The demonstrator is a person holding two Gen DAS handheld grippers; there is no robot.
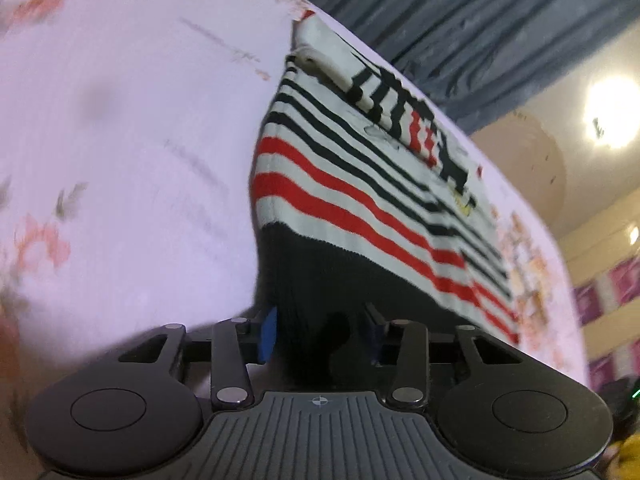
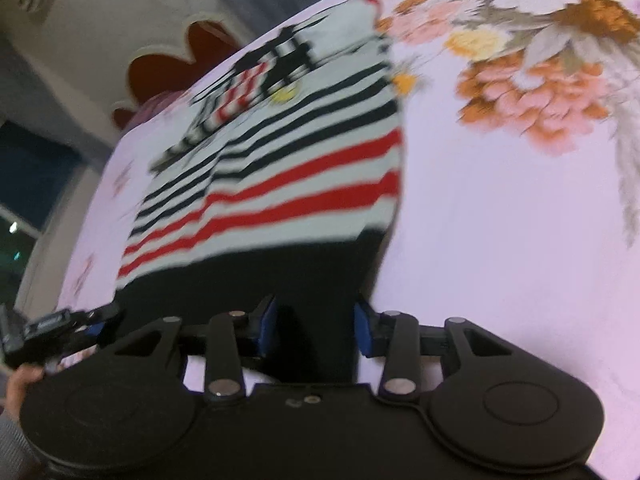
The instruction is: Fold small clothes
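Note:
A small striped sweater (image 1: pixel 360 200), white with black and red stripes and a dark navy hem, lies on a pale pink floral bedsheet (image 1: pixel 120 140). My left gripper (image 1: pixel 320 332) stands with its blue-padded jaws on either side of the dark hem at the sweater's left corner, with the fabric bunched between them. In the right wrist view the same sweater (image 2: pixel 280 168) stretches away, and my right gripper (image 2: pixel 316 328) has the dark hem between its jaws at the right corner. The left gripper (image 2: pixel 60 328) also shows at the left edge of that view.
The bedsheet (image 2: pixel 500 220) has a large orange and pink flower print (image 2: pixel 532 80) to the right of the sweater. Grey curtains (image 1: pixel 460 20) and a bright lamp (image 1: pixel 612 112) are behind the bed. A red flower-shaped headboard (image 2: pixel 180 60) stands at the far side.

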